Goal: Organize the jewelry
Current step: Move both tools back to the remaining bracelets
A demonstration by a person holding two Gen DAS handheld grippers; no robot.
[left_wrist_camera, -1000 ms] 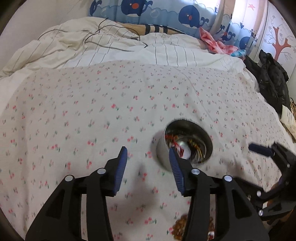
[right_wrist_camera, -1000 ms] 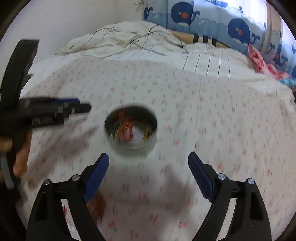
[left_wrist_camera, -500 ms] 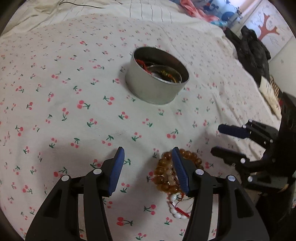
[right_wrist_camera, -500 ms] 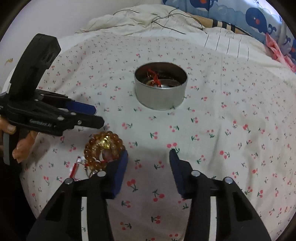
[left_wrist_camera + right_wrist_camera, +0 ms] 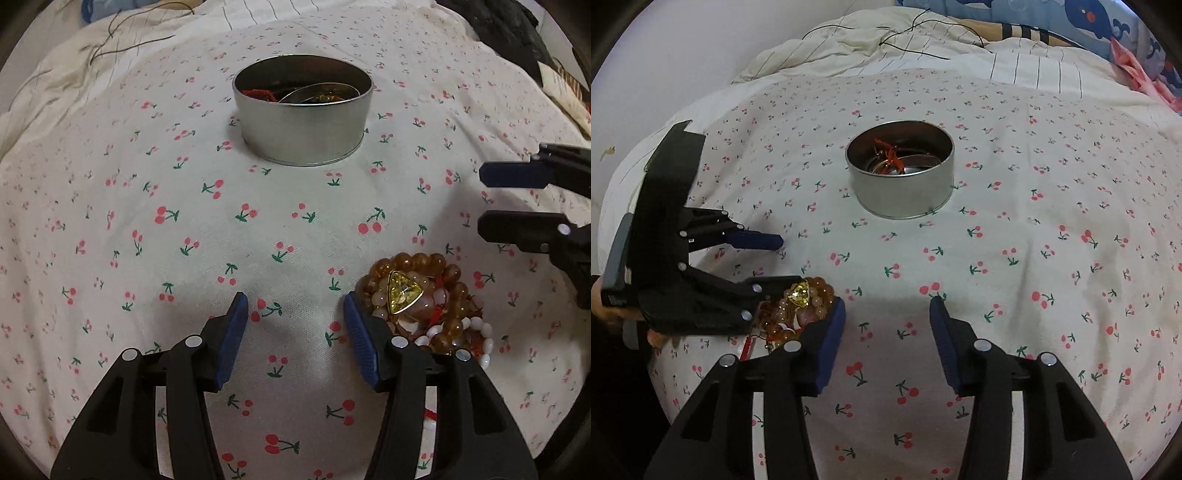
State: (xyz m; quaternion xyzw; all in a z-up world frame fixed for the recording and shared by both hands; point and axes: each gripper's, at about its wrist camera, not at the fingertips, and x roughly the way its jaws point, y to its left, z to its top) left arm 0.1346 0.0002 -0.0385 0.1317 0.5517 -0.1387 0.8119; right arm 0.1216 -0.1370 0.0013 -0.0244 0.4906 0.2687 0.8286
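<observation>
Left claw (image 5: 293,332): blue-padded fingers spread wide, nothing between them, low over the white cherry-print bedsheet (image 5: 147,229). Seen from the right wrist camera, this same claw (image 5: 783,258) sits at the left with its near finger touching or overlapping the jewelry pile; I cannot tell which.

Right claw (image 5: 886,332): also wide apart and holding nothing, hovering over bare sheet. In the left wrist view it enters from the right edge (image 5: 491,201).

Pile of amber bead bracelets (image 5: 424,291) with a yellow triangular faceted stone (image 5: 402,291) on top, mixed with white beads and red cord, lies on the sheet just right of the left claw's right finger. From the right wrist camera the pile (image 5: 805,306) lies just left of the right claw's left finger.

Round silver metal tin (image 5: 303,114), lid off, stands farther away near mid-bed, well apart from the pile. Inside: red cord and metal pieces, details unclear (image 5: 901,177).

Far side: rumpled striped cream quilt (image 5: 886,40) with a black cable across it.
</observation>
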